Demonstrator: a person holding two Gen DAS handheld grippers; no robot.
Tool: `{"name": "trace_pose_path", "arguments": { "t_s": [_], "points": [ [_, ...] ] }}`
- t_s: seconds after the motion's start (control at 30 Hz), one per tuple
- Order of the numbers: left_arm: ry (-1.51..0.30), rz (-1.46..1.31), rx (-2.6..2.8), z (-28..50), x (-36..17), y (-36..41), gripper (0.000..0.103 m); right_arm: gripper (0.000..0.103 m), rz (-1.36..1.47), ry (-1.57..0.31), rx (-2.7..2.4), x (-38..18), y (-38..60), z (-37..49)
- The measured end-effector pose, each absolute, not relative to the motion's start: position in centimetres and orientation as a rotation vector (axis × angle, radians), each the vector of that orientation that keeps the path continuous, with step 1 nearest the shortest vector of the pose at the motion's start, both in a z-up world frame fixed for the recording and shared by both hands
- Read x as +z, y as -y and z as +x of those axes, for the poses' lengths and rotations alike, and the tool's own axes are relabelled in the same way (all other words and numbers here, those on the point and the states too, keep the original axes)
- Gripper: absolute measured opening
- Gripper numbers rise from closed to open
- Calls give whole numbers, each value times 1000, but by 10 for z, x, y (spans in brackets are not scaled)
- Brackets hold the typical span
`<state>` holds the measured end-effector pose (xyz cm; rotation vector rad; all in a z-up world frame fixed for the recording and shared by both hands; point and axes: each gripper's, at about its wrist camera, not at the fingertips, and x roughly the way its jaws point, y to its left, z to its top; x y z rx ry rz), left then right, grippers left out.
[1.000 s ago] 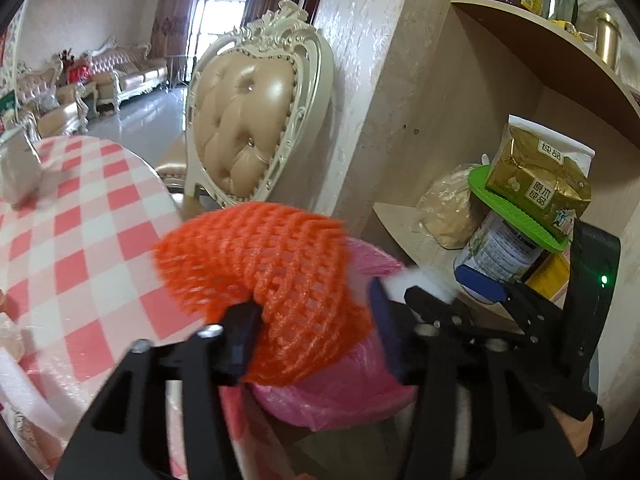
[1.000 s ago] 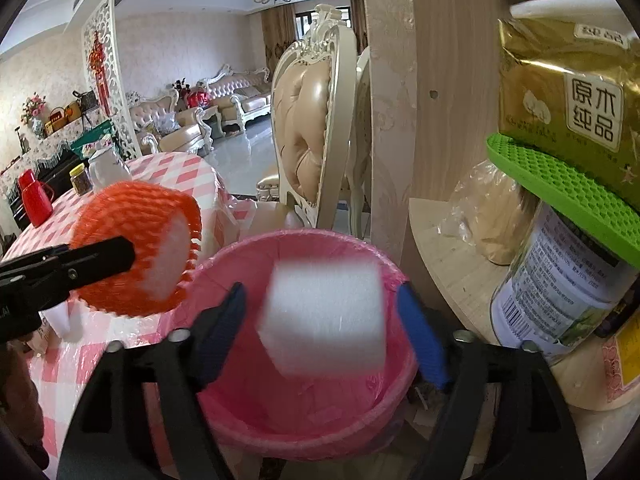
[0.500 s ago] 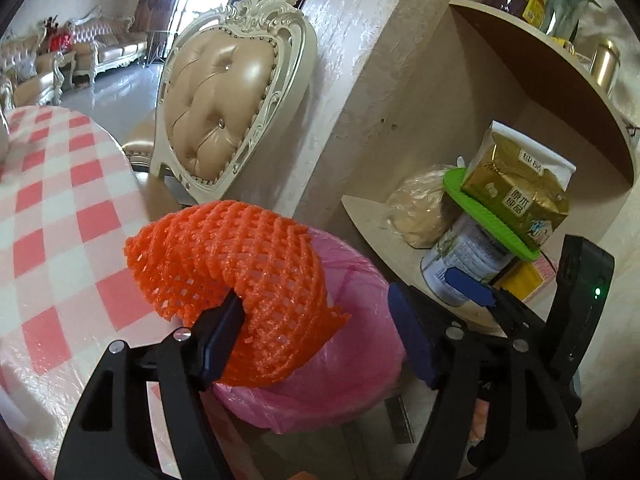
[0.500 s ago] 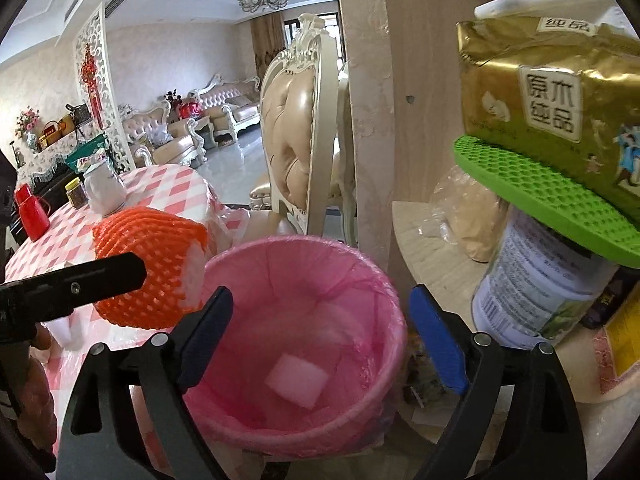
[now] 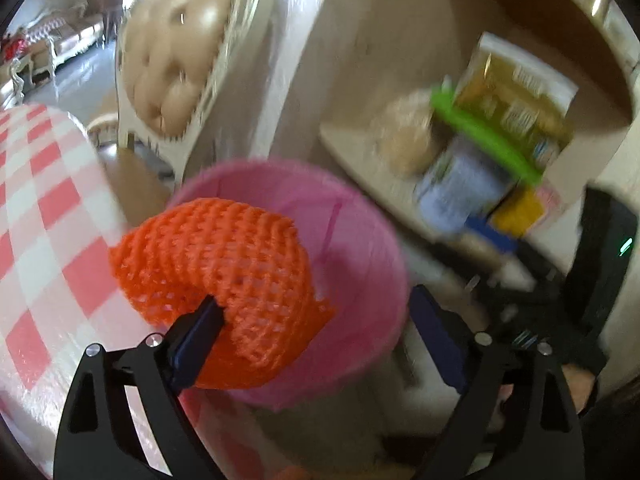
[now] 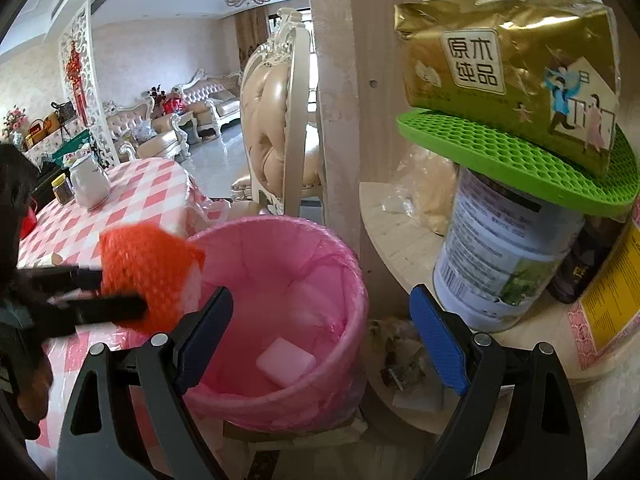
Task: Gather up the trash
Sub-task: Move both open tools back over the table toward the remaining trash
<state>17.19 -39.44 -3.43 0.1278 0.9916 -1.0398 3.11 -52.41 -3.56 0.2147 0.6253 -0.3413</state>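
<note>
Orange net (image 5: pixel 224 276) now over bin (image 6: pixel 320 248)—both tools wide, empty; right view shows foam (image 6: pixel 286 361).

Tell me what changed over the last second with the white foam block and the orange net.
The right gripper let go of the white foam block, which fell into the pink bin. The left gripper opened, and the orange foam net moved over the bin's rim. Shelf items stayed put.

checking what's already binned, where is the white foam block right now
The white foam block lies at the bottom of the pink-lined bin, seen in the right wrist view between the open right tool's fingers.
</note>
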Motion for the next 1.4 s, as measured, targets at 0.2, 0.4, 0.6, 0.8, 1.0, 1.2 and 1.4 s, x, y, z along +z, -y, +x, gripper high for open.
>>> {"name": "trace_pose_path", "arguments": {
  "t_s": [0.2, 0.4, 0.6, 0.8, 1.0, 1.2, 1.4],
  "points": [
    [-1016, 143, -1009, 173, -40, 379, 89, 85, 221, -626, -337, -37, 525, 31],
    [-946, 122, -1068, 164, -18, 381, 90, 85, 221, -622, -340, -37, 524, 31],
    [-938, 102, -1007, 165, -19, 362, 90, 85, 218, -632, -327, -40, 521, 34],
    [-854, 113, -875, 155, -9, 332, 90, 85, 205, -626, -271, -36, 502, 41],
    [-783, 91, -741, 145, -1, 285, 89, 85, 202, -610, -211, -30, 475, 51],
    [-741, 56, -626, 135, 5, 230, 83, 85, 168, -623, -129, -27, 433, 69],
    [-714, -10, -505, 127, 5, 162, 75, 85, 100, -624, -59, -24, 383, 80]
  ]
}}
